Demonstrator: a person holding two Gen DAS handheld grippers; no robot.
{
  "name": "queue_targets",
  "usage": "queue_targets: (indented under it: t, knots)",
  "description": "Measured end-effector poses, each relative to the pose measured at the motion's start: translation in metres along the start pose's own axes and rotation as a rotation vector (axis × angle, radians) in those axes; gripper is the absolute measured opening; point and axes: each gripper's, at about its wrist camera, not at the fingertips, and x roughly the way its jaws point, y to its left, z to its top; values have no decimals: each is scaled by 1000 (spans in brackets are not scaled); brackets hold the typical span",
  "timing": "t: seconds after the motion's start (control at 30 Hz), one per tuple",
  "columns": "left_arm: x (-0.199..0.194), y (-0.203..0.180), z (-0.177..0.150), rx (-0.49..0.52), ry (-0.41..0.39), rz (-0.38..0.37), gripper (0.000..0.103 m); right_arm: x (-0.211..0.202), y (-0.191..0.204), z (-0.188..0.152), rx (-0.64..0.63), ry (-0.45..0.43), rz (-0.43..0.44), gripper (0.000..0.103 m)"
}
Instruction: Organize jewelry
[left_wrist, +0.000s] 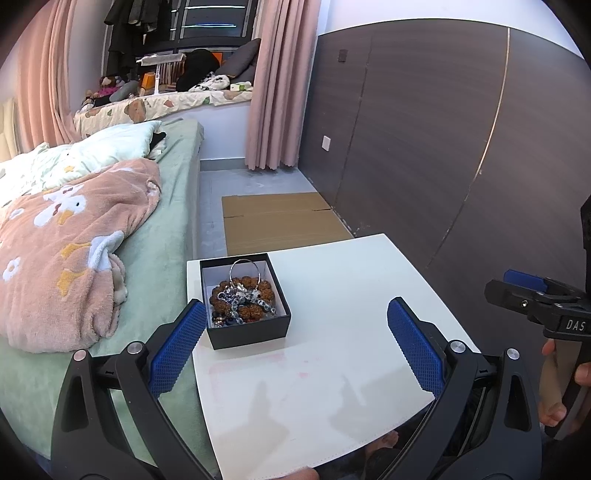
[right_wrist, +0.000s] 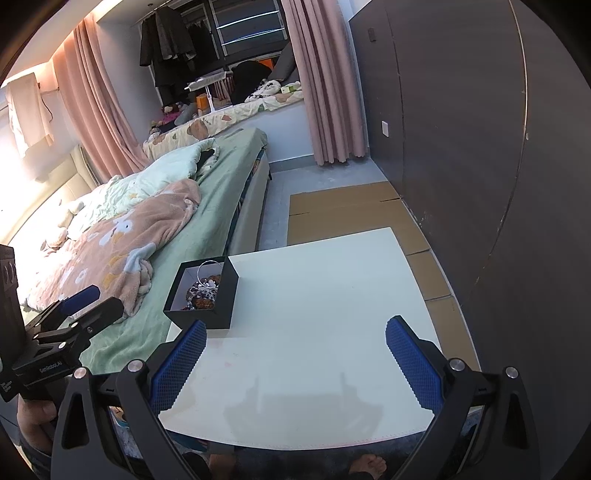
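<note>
A black open box (left_wrist: 246, 330) stands near the far left corner of the white table (left_wrist: 332, 354). It holds a heap of jewelry (left_wrist: 242, 297): brown bead bracelets, clear beads and a silver bangle (left_wrist: 246, 271) leaning upright. The box also shows in the right wrist view (right_wrist: 219, 302), with the jewelry (right_wrist: 203, 291) inside. My left gripper (left_wrist: 295, 328) is open and empty, above the table's near left, just short of the box. My right gripper (right_wrist: 295, 345) is open and empty above the table's near edge; it shows in the left wrist view (left_wrist: 524, 291).
A bed with a green sheet and a pink blanket (left_wrist: 62, 251) runs along the table's left side. Flat cardboard (left_wrist: 280, 225) lies on the floor beyond the table. A dark wardrobe wall (left_wrist: 443, 147) stands to the right. Bare feet (right_wrist: 365, 463) show under the near edge.
</note>
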Motion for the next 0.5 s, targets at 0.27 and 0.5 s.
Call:
queue_targets:
  t: [0.27,0.5]
  knots:
    - [1,1,0,-10,-3,34,98,1,0,-1,-1,7,2,95]
    - [10,-5,-4,14,20,31,98,8,-4,-3,4,27,-5,95]
